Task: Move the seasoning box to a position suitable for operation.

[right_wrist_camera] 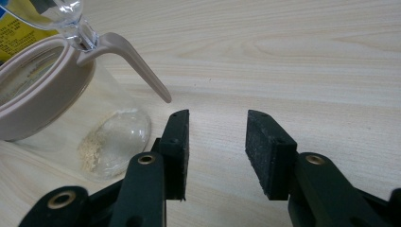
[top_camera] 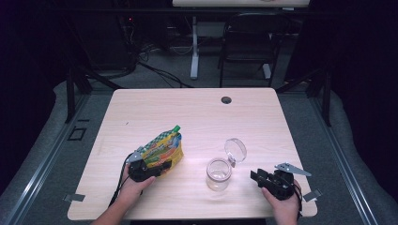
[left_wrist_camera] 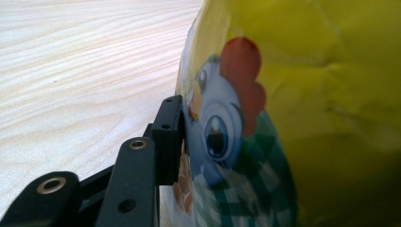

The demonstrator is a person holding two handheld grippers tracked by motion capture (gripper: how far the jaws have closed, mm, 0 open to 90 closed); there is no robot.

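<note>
A yellow and green snack bag [top_camera: 164,149] with a cartoon chicken print [left_wrist_camera: 283,94] lies on the wooden table [top_camera: 197,112] at the left. My left gripper [top_camera: 158,168] is at the bag's near end; one pad [left_wrist_camera: 169,137] presses its side, while the bag hides the other jaw. A clear glass jar [top_camera: 218,174] stands at centre right with its hinged lid [top_camera: 235,150] tipped open. In the right gripper view the jar [right_wrist_camera: 71,118] holds a few crumbs. My right gripper [top_camera: 256,177] [right_wrist_camera: 215,142] rests open just right of the jar with nothing between its jaws.
A round cable hole [top_camera: 226,100] sits near the table's far edge. Beyond the table stand a dark chair [top_camera: 248,42] and a white desk leg [top_camera: 194,47]. Bare tabletop lies behind the bag and the jar.
</note>
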